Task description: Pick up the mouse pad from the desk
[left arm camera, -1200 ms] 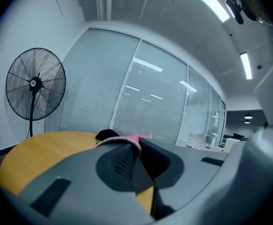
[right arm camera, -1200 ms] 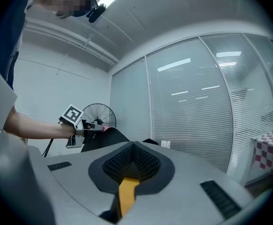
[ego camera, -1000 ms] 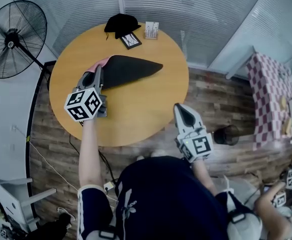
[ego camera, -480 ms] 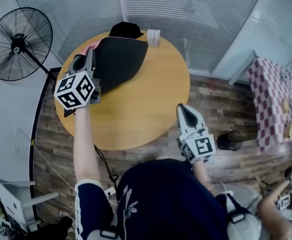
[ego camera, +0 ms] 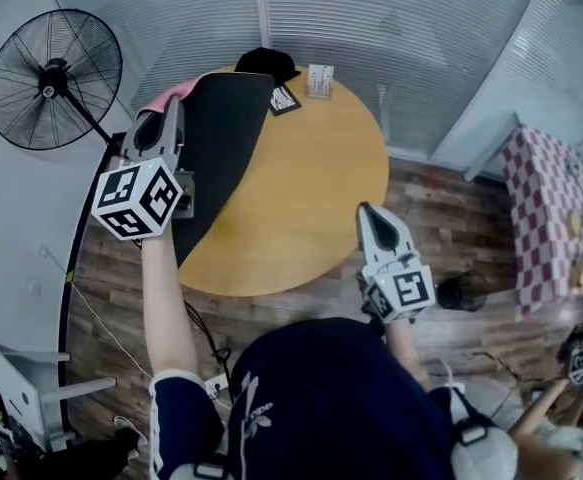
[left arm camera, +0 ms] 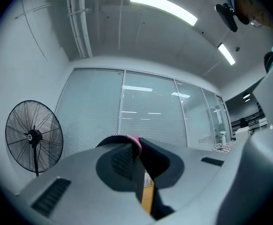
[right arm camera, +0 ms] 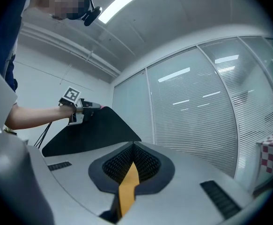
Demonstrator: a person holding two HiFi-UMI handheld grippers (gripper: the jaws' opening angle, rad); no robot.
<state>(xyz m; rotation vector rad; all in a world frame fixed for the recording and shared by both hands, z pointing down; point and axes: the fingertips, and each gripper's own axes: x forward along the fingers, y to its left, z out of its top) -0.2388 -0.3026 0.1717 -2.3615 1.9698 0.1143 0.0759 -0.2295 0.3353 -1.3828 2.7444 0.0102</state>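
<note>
- Head view: the left gripper [ego camera: 172, 110] is raised over the left edge of the round wooden bench [ego camera: 316, 193], its marker cube towards the camera.
- It grips the mouse pad [ego camera: 216, 138] by an upper corner. The pad hangs as a black sheet with a pink edge at the top, draping down across the bench's left side. Whether its lower end touches the bench cannot be told.
- The right gripper [ego camera: 368, 211] is held near the bench's near-right edge, well apart from the pad, and tapers to a closed point.
- A black cap [ego camera: 266, 63] lies at the bench's far edge, and a fan [ego camera: 56, 73] stands on the floor to the left.
- Left gripper view: the left gripper [left arm camera: 135, 156] has its jaws pinched on the mouse pad [left arm camera: 154, 159]. The pad's pink edge curls over the tips and its black face fills the gap. The fan [left arm camera: 33, 137] stands at the left before a glass wall [left arm camera: 150, 116].
- Right gripper view: the right gripper [right arm camera: 132, 150] has its pads together at the tips with nothing between them.
- Beyond it, the left gripper [right arm camera: 90, 107] holds the mouse pad [right arm camera: 96, 132] up by its top corner, and the black sheet spreads out below.
</note>
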